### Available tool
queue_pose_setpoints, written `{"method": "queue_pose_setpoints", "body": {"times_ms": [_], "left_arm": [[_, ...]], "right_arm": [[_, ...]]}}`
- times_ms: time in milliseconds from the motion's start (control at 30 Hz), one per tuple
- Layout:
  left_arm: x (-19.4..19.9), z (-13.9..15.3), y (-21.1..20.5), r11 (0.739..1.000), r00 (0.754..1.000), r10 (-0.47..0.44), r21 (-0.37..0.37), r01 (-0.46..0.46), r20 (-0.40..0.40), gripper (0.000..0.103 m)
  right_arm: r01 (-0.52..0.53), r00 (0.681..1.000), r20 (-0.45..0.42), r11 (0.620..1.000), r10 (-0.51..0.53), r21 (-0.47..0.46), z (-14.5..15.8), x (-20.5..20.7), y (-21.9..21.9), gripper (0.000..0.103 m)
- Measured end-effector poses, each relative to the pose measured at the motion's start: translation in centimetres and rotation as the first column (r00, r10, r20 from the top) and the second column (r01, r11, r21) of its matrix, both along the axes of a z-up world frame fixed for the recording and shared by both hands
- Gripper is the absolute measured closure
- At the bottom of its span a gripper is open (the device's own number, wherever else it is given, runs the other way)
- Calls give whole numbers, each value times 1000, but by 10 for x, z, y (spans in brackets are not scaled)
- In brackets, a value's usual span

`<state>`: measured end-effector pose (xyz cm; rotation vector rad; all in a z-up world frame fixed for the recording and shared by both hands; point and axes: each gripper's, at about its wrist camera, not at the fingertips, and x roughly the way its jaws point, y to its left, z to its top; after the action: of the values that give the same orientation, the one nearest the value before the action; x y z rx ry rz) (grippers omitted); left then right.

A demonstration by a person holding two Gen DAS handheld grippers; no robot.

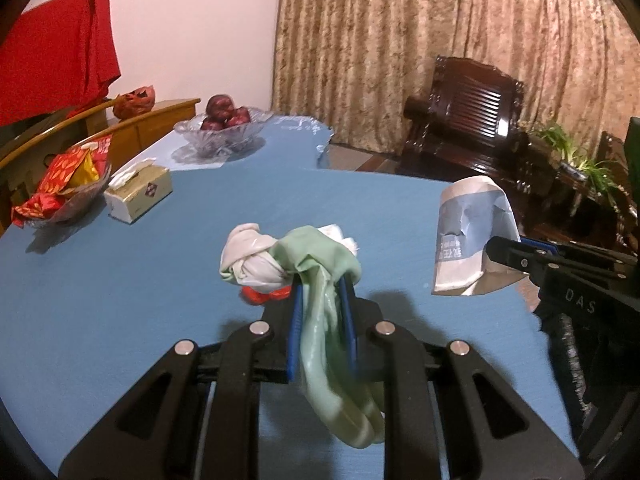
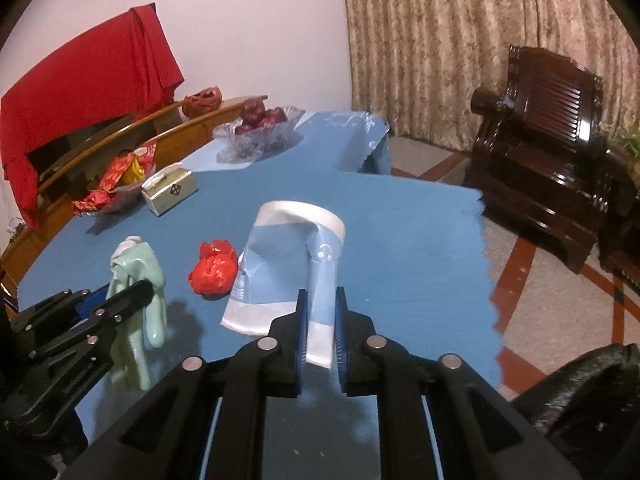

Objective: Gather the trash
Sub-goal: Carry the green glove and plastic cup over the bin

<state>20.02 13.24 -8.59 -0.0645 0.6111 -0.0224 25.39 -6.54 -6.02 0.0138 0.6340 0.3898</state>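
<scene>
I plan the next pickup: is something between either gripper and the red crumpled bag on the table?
Both are occupied: left gripper holds the green bag, right gripper the blue-white bag. These hang before the red bag.

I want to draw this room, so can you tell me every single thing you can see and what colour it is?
Green plastic bag: one, pale green, knotted, held above the table.
Blue-white wrapper: one, crumpled, held up over the table.
Red plastic wad: one, red, lying on the table.
Table: one, blue cover.
Tissue box: one, cream and gold, on the table's left side.
Snack bowl: one, glass, with red and yellow packets, beside the tissue box.
Fruit bowl: one, glass, dark red fruit, far end.
Red cloth: one, draped at left.
Armchair: one, dark wood, right.
Curtain: beige, behind.
Left gripper: black, blue pads, clamping the bag.
Right gripper: black, blue pads, clamping the wrapper.
</scene>
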Motion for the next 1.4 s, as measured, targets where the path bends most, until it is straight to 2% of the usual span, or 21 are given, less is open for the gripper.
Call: {"method": "queue_pose_setpoints", "body": {"times_ms": [467,833,1167,1400], "left_arm": [[-34,34,-65,991,990,-128,-40,130,58,86],[-72,48,-142,958,955,-278,-41,284,103,86],[-88,40,-204,906,904,-416,-41,421,102,86],[-89,20,-253,846,847,-528,-47,531,66,86]], "right_arm": [[121,988,87,992,-125,44,42,-72,-85,91],[257,960,110,966,-259,27,49,-132,-155,91],[385,919,89,923,-383,-3,35,-169,-218,91],[479,878,49,877,-477,-35,16,-184,-259,91]]}}
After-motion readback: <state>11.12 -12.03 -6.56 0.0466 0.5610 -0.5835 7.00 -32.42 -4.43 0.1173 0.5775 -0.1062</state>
